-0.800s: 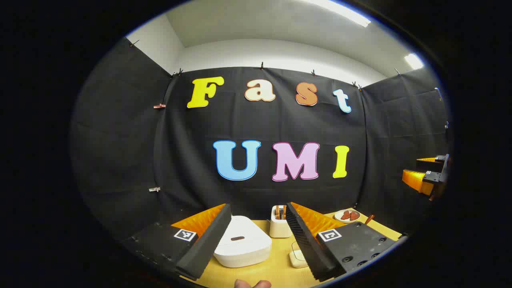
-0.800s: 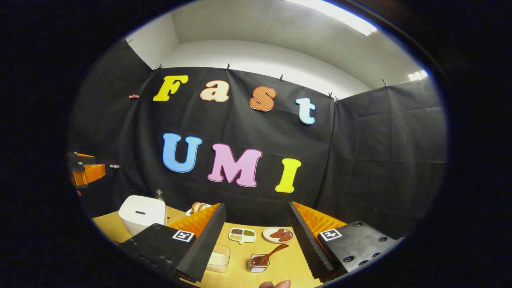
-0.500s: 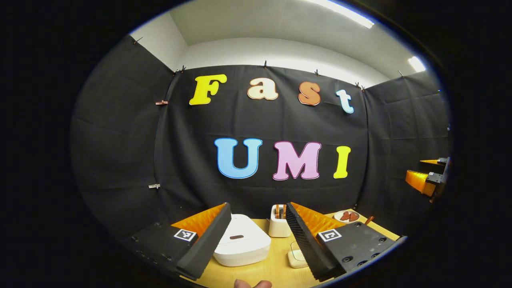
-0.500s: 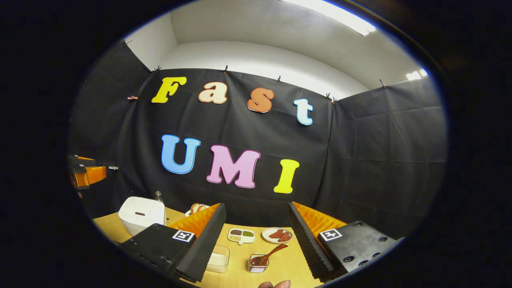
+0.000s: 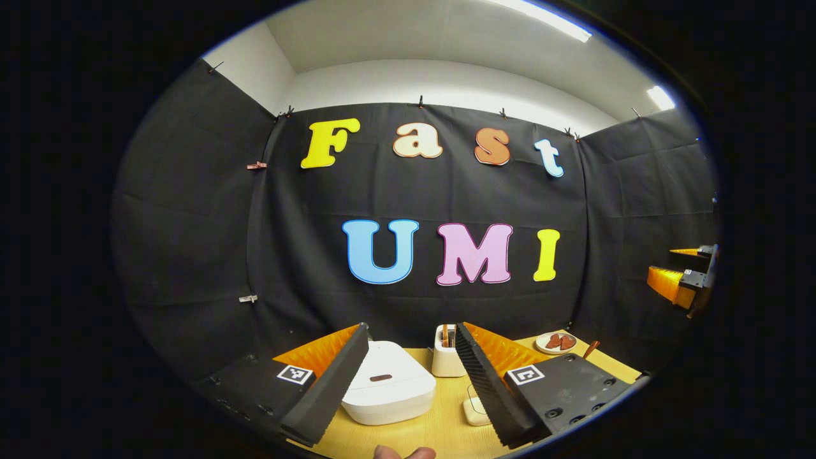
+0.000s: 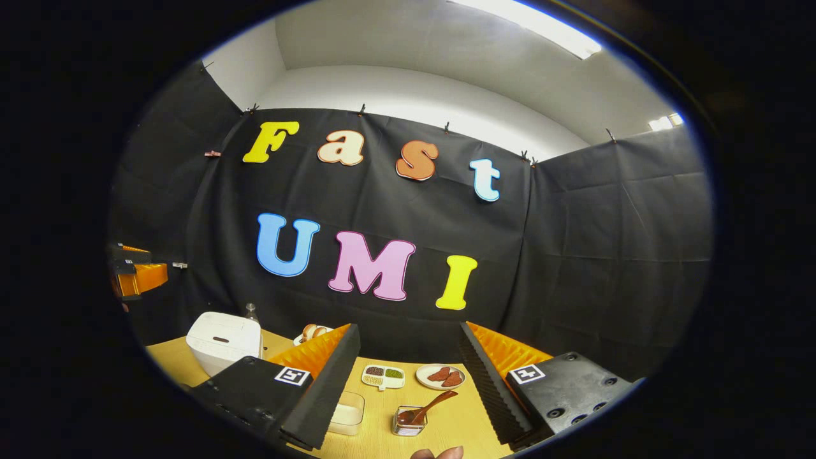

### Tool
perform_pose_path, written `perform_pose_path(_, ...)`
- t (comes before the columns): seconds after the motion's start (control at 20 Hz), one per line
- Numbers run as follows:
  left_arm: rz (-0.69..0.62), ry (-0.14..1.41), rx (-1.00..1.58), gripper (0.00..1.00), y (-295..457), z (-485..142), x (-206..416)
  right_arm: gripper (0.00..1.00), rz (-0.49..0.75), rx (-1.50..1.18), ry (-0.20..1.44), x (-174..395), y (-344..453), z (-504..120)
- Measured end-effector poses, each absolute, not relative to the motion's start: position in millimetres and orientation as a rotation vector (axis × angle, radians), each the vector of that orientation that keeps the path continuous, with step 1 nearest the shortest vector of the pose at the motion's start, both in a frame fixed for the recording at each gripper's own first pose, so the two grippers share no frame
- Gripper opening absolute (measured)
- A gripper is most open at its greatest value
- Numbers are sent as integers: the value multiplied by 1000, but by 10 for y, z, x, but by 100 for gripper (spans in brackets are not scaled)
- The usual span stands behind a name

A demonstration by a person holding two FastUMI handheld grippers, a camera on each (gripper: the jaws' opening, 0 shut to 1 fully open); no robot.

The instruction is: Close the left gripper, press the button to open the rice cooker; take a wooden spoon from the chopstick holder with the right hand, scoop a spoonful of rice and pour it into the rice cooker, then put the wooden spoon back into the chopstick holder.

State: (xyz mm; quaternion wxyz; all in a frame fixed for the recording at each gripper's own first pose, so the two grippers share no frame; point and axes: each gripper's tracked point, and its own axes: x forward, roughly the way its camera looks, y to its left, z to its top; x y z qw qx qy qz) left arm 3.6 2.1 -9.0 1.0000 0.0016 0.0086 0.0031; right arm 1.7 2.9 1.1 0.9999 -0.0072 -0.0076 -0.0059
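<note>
The white rice cooker (image 5: 389, 390) sits shut on the yellow table (image 5: 433, 430), low between my left gripper's fingers, its dark button slot (image 5: 380, 378) facing up. The white chopstick holder (image 5: 445, 363) with wooden handles (image 5: 444, 335) stands just right of it. My left gripper (image 5: 412, 328) hangs open above and short of both. My right gripper (image 6: 408, 327) is open too, over a clear box of rice (image 6: 348, 414). The cooker (image 6: 223, 338) lies far left in the right gripper view. Each gripper appears at the edge of the other's view: the right gripper (image 5: 681, 280) and the left gripper (image 6: 137, 274).
A small jar holding a wooden spoon (image 6: 415, 414), a divided dish of beans (image 6: 383, 376), a plate of red-brown pieces (image 6: 441, 376), a plate of buns (image 6: 312, 331) and a bottle (image 6: 252, 312) stand on the table. A thumb (image 5: 405, 452) shows at the bottom edge.
Both views have drifted only slightly. Nothing on the table has moved, and both grippers stay open.
</note>
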Motion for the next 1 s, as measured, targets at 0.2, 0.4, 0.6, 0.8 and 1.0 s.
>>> perform_pose_path(0.2, -5, 15, 5, 95, 10, -89, 56, 97, -13, -25, -16, 61, 22, -12)
perform_pose_path(0.4, -47, 22, 10, 87, -52, -106, 176, 97, -31, -35, -21, 98, -36, -29)
perform_pose_path(0.6, -163, 89, -4, 32, -131, -333, 435, 97, -46, -45, -27, 131, -108, -57)
perform_pose_path(0.8, -328, 163, -39, 7, -167, -538, 704, 97, -63, -47, -10, 144, -202, -151)
perform_pose_path(1.0, -428, 339, 54, 7, 97, -971, 1110, 97, -92, -65, 12, 132, -336, -268)
